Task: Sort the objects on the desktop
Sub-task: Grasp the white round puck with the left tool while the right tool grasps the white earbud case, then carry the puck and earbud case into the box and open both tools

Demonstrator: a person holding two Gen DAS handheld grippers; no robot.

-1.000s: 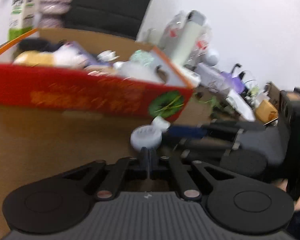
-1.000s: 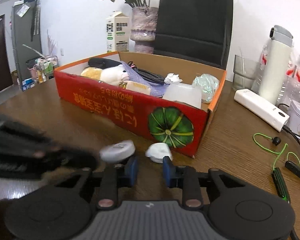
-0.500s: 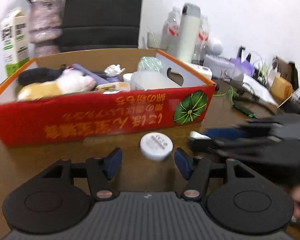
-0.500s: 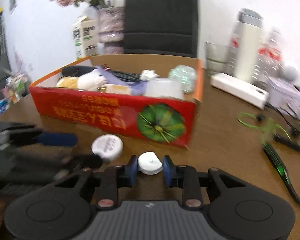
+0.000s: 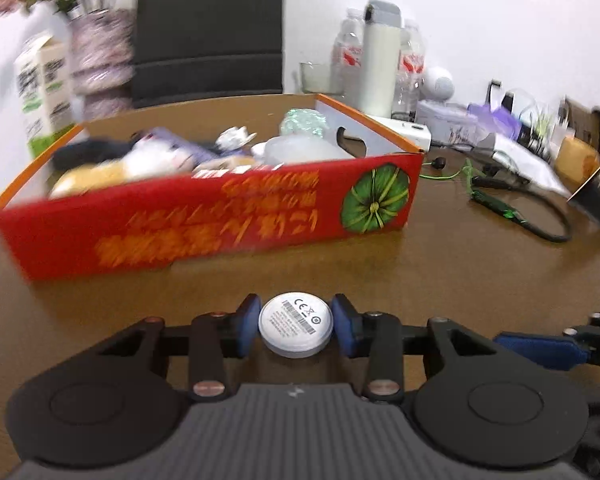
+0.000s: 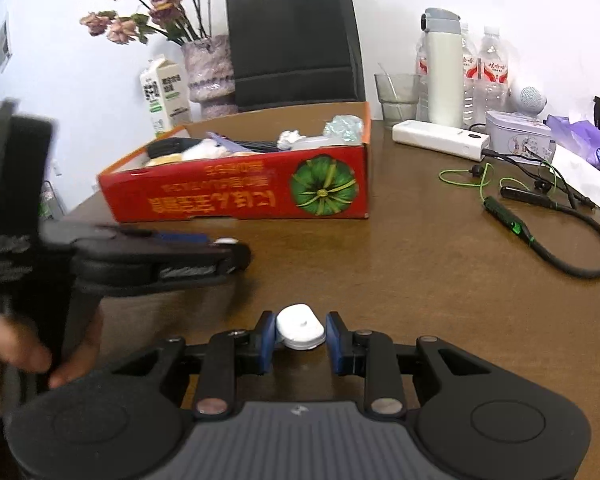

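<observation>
A white round disc (image 5: 296,326) with a printed label sits between the blue pads of my left gripper (image 5: 295,330). The jaws are closing and the pads touch its sides, low over the brown table (image 5: 460,272). My right gripper (image 6: 301,338) is shut on a small white rounded case (image 6: 300,327). The red cardboard box (image 5: 204,224) with a green pumpkin print lies ahead, holding a plush toy and several small items. In the right wrist view the left gripper (image 6: 220,250) is at the left, before the box (image 6: 236,196). A right gripper finger (image 5: 540,350) shows at the left wrist view's right edge.
A green earphone cable (image 6: 480,184) and a black cable (image 6: 572,256) lie right of the box. Behind stand a white power bank (image 6: 440,140), a thermos (image 6: 444,76), bottles, a glass, a vase of flowers (image 6: 208,72), a milk carton and a black bag. A hand (image 6: 28,356) holds the left gripper.
My left jaws went from shut behind the disc to wide apart, then closed around it. My right gripper took the white case between its pads and drew back from the box.
</observation>
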